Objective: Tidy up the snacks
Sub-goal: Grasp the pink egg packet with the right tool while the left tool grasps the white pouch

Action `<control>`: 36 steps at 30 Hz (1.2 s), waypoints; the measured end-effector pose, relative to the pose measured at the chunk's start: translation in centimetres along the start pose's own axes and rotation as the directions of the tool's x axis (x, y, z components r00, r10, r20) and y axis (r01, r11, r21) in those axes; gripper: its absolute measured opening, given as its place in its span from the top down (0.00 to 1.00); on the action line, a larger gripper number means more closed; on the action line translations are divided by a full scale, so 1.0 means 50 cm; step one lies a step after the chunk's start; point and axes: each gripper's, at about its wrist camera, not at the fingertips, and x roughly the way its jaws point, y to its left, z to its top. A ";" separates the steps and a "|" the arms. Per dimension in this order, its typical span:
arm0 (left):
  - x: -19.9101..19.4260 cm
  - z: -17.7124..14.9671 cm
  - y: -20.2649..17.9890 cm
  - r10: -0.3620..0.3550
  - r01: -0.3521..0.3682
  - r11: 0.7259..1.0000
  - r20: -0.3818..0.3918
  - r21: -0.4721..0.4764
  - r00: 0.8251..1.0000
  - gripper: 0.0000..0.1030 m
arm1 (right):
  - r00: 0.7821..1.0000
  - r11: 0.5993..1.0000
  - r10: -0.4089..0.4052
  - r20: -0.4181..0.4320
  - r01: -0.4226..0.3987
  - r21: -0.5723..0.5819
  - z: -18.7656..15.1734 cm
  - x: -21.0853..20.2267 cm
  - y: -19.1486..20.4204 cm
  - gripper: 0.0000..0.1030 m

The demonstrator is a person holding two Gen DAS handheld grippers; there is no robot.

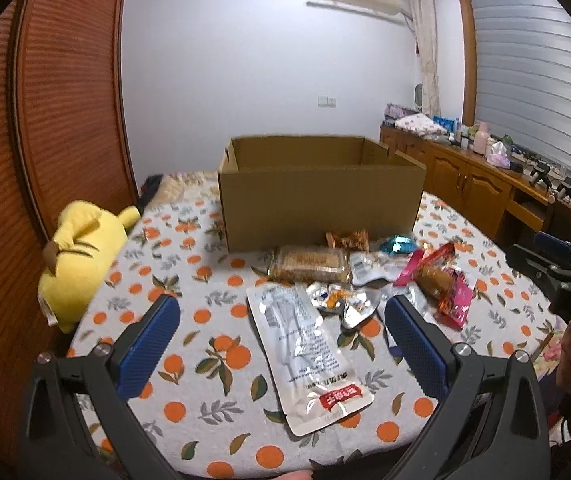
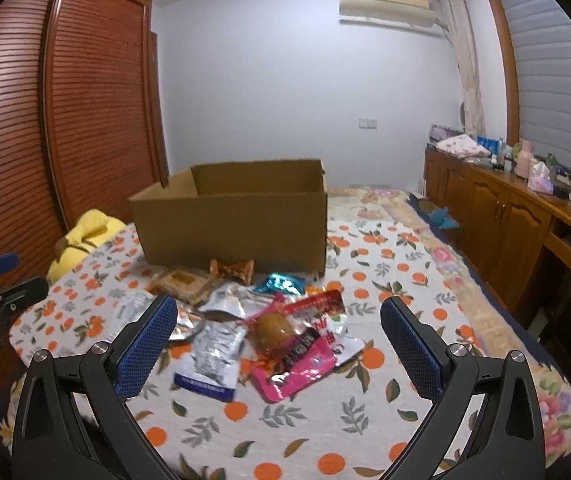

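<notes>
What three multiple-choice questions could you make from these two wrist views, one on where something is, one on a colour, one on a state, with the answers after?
1. Where does the yellow plush toy lie?
A. Inside the box
B. At the bed's left edge, beside the wardrobe
C. On the cabinet

2. What colour are the pads on the gripper fingers?
A. Blue
B. Red
C. White

3. How does the cardboard box stand?
A. Taped shut
B. Tipped on its side
C. Upright, open on top

Answers:
1 B, the toy rests at the edge of the orange-print sheet, left of the box.
2 A, both the left gripper and the right gripper show blue textured pads.
3 C, its inner walls show from above, and the snack packets lie in front of it.
</notes>
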 end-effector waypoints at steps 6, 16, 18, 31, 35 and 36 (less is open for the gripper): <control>0.053 -0.024 0.013 -0.022 0.020 0.999 -0.085 -0.025 0.996 0.01 | 0.997 1.000 0.005 -0.083 -0.006 -0.012 -0.025 0.050 -0.046 0.03; 0.135 -0.041 0.029 -0.049 0.040 0.998 -0.217 -0.049 0.975 0.02 | 0.963 0.990 0.111 -0.244 -0.128 -0.055 -0.031 0.149 -0.066 0.17; 0.148 -0.040 0.029 -0.063 0.051 0.997 -0.239 -0.053 0.969 0.02 | 0.951 0.984 0.138 -0.276 -0.163 -0.069 -0.029 0.171 -0.057 0.23; 0.231 -0.013 0.005 -0.106 0.095 0.994 -0.365 -0.048 0.925 0.03 | 0.870 0.945 0.192 -0.455 -0.289 -0.153 -0.010 0.268 -0.017 0.44; 0.253 -0.008 0.010 -0.102 0.086 0.995 -0.390 -0.058 0.915 0.03 | 0.843 0.937 0.190 -0.503 -0.310 -0.165 -0.007 0.285 -0.006 0.44; 0.258 -0.007 0.014 -0.103 0.083 0.994 -0.397 -0.067 0.912 0.03 | 0.838 0.934 0.188 -0.513 -0.314 -0.172 -0.007 0.290 -0.002 0.45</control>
